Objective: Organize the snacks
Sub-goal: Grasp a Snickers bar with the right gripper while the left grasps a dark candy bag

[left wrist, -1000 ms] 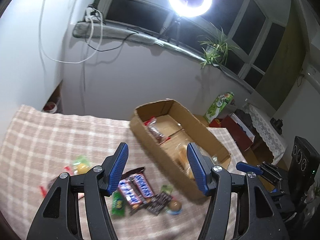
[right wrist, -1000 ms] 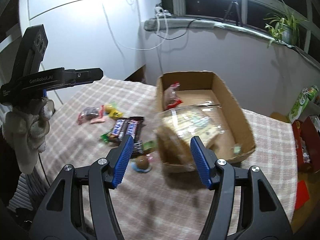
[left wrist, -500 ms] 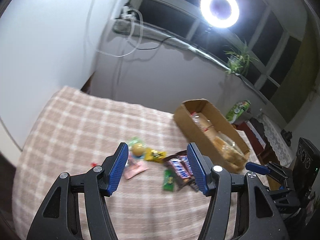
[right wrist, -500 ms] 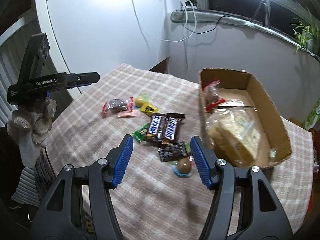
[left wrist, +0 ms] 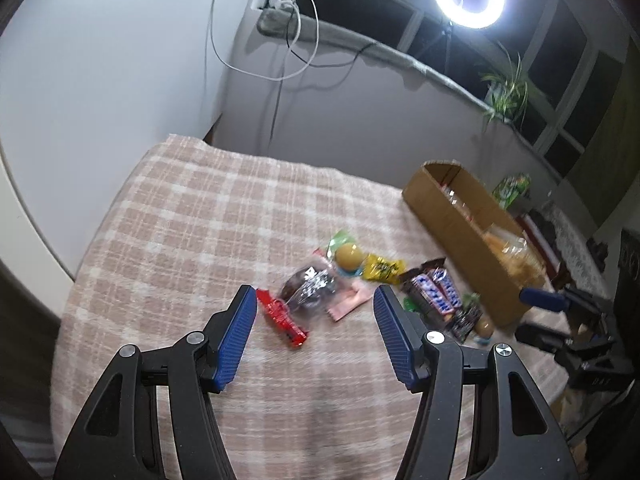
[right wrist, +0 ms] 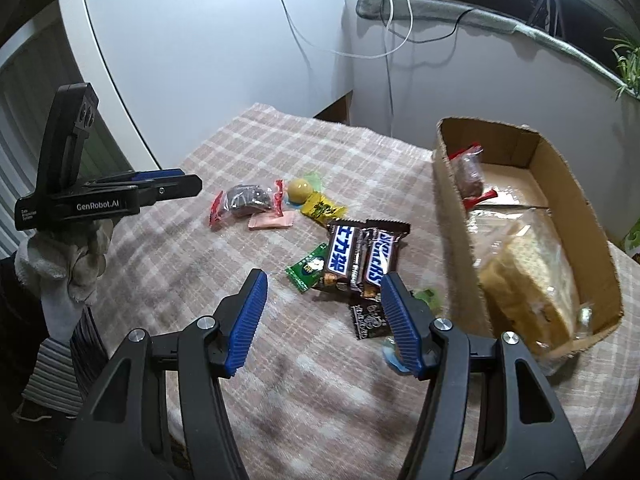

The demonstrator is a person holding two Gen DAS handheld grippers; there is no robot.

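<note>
Both grippers have swung from the cardboard box toward loose snacks: the empty, parted left gripper is nearest the red-ended dark snack packet, lying lengthwise 12 to 6 o'clock between its fingers, while the right gripper, empty and closing slightly, faces the Snickers bars at 12 o'clock.

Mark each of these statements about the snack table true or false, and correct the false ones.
1. Both Snickers bars already lie in the box. False: they lie on the cloth, beside the box.
2. A bag of bread is inside the box. True.
3. The left tongs grip the red-ended packet. False: they are open and empty, with the packet lying on the cloth ahead of them.
4. The yellow ball lies on the cloth, outside the box. True.
5. The right tongs hold nothing. True: nothing sits between their closing jaws.
</note>
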